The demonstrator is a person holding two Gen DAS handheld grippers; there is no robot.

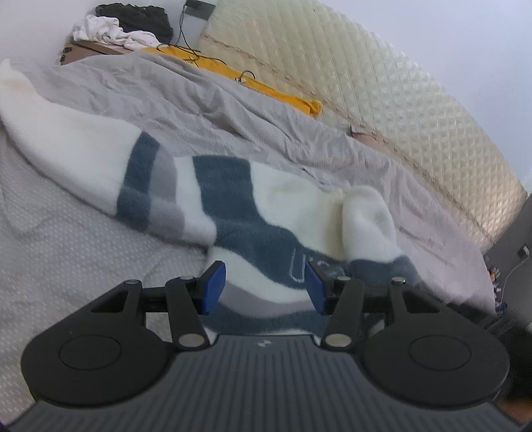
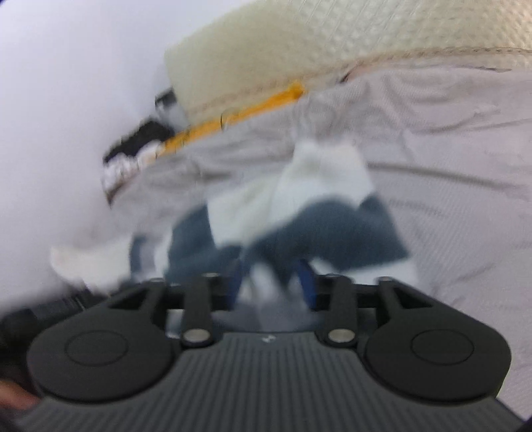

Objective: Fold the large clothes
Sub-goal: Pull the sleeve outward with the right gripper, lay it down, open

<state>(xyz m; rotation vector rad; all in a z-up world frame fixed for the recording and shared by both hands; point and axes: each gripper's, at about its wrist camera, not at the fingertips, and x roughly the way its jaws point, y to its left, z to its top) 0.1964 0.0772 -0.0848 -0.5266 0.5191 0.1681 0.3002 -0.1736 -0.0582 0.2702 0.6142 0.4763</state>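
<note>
A fuzzy white sweater [image 1: 232,206] with dark blue and grey bands lies crumpled on the grey bed cover [image 1: 166,99]. One white sleeve [image 1: 60,139] stretches off to the left. My left gripper [image 1: 264,287] hovers just over the sweater's near edge. Its blue pads [image 1: 212,287] stand well apart and press on nothing. The right wrist view is blurred. There the sweater [image 2: 299,226] lies bunched ahead of my right gripper [image 2: 270,284], whose jaws stand apart over the near blue and white fabric without pinching it.
A cream quilted mattress [image 1: 365,83] leans along the far side of the bed. A yellow cloth [image 1: 266,86] with a cable lies at its foot. White and black clothes [image 1: 116,26] are piled on a cardboard box at the far left.
</note>
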